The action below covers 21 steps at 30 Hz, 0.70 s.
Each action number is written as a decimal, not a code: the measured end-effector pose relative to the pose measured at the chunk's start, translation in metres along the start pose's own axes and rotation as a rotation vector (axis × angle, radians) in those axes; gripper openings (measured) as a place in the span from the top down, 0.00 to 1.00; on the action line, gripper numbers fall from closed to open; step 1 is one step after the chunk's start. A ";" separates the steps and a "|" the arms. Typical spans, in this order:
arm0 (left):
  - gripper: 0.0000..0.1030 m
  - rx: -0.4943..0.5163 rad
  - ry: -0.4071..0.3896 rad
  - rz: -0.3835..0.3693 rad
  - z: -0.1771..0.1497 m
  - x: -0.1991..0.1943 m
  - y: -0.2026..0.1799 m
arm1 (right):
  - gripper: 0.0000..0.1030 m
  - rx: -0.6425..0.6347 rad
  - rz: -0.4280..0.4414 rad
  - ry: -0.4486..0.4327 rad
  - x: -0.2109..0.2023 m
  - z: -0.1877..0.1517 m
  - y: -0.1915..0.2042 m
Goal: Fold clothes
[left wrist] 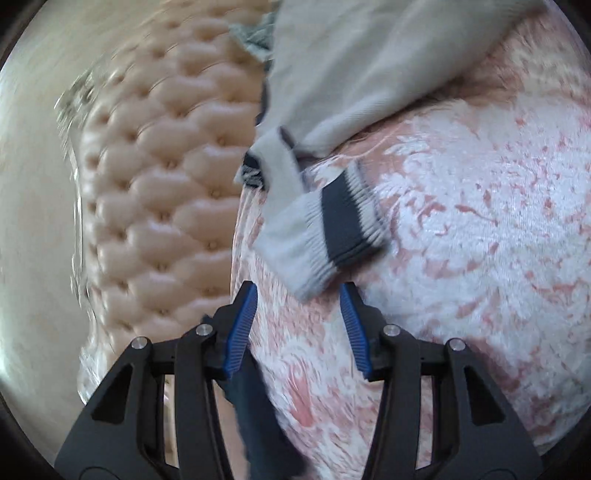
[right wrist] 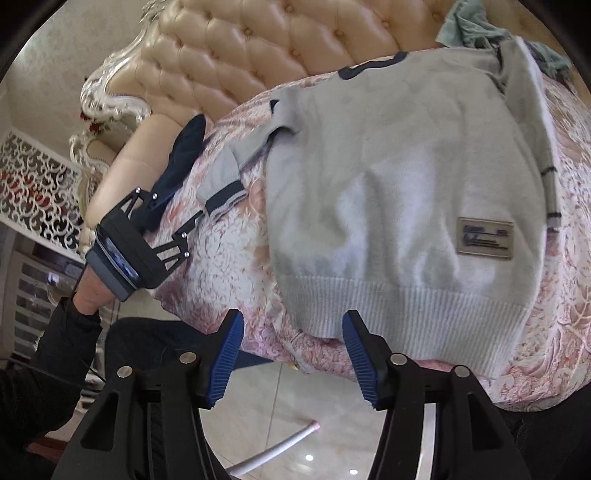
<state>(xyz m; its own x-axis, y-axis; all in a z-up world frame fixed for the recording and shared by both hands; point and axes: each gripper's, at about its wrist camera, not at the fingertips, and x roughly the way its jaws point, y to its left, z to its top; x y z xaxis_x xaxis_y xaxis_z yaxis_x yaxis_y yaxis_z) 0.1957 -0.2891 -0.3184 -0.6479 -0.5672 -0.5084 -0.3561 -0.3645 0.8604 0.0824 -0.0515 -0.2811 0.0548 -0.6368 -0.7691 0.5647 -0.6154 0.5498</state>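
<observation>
A light grey knit sweater [right wrist: 399, 177] with navy trim lies spread on the pink floral cover [right wrist: 229, 266], hem toward me. Its left sleeve cuff [left wrist: 332, 232] with navy stripe lies just beyond my left gripper [left wrist: 299, 295], which is open and empty. That gripper also shows in the right wrist view [right wrist: 181, 218], beside the sleeve cuff [right wrist: 221, 192]. My right gripper [right wrist: 293, 325] is open and empty, at the sweater's lower left hem corner [right wrist: 317, 317]. The right sleeve [right wrist: 535, 122] lies folded over the body.
A tufted beige leather sofa back [right wrist: 258, 48] rises behind. A dark navy garment [right wrist: 184, 155] lies at the cover's left edge, also under my left gripper [left wrist: 258, 424]. A teal garment [right wrist: 472, 26] lies at the back. Tiled floor [right wrist: 295, 406] below.
</observation>
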 end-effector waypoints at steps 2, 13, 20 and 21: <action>0.55 0.124 -0.017 0.023 0.007 0.001 -0.009 | 0.43 0.025 -0.002 0.000 0.000 0.001 -0.007; 0.93 -0.267 0.000 -0.076 0.021 0.004 0.084 | 0.42 0.047 0.011 -0.029 -0.015 0.001 -0.010; 0.93 -0.737 0.236 0.025 -0.077 0.030 0.197 | 0.41 0.029 0.029 -0.048 -0.027 0.000 -0.002; 0.93 -0.745 0.262 0.036 -0.085 0.038 0.200 | 0.41 0.026 0.028 -0.048 -0.028 -0.001 0.000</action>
<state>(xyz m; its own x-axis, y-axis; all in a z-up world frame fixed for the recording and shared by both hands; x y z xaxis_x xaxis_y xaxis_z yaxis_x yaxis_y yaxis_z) 0.1568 -0.4461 -0.1682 -0.4381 -0.7097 -0.5518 0.2672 -0.6889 0.6739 0.0812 -0.0334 -0.2602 0.0307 -0.6751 -0.7371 0.5417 -0.6085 0.5799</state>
